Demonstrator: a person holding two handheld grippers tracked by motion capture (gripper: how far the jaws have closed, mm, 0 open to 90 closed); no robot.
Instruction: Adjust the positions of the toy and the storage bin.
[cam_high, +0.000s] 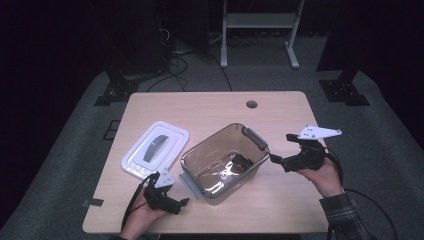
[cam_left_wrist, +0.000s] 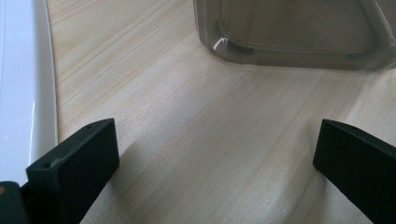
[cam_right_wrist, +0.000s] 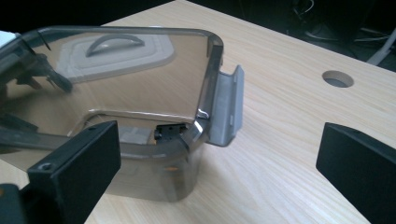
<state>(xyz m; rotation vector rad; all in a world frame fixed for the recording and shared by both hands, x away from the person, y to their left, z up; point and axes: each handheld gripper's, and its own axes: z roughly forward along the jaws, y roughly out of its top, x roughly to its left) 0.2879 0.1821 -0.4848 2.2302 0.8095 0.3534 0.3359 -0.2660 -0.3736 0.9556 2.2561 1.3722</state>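
Sitting near the middle of a pale wooden counter (cam_high: 280, 105) is a smoky, see-through plastic container (cam_high: 222, 162), its lid off and its mouth open upward. A small dark object (cam_high: 242, 162) lies on the container's floor, toward its right-hand end as the high view shows it. Grey latch flaps hang on the container's two short ends; one flap (cam_right_wrist: 226, 106) shows clearly in the right gripper view, folded down against the outer wall.

To the left of the container, just beside it, lies a white lid (cam_high: 155, 149) with a grey handle across its top, flat on the counter.

The right gripper (cam_high: 281, 149), held in a hand with a plaid sleeve, is just to the right of the container, pointing toward its latch end. Its jaws stand wide apart with nothing between them, and they are not touching the container.

The left gripper (cam_high: 184, 202) rests low at the counter's near edge, just in front of the container's left corner and below the lid. Its jaws are also wide open over bare wood, holding nothing.

Beyond the container, near the counter's far edge, is a round cable hole (cam_high: 251, 104).
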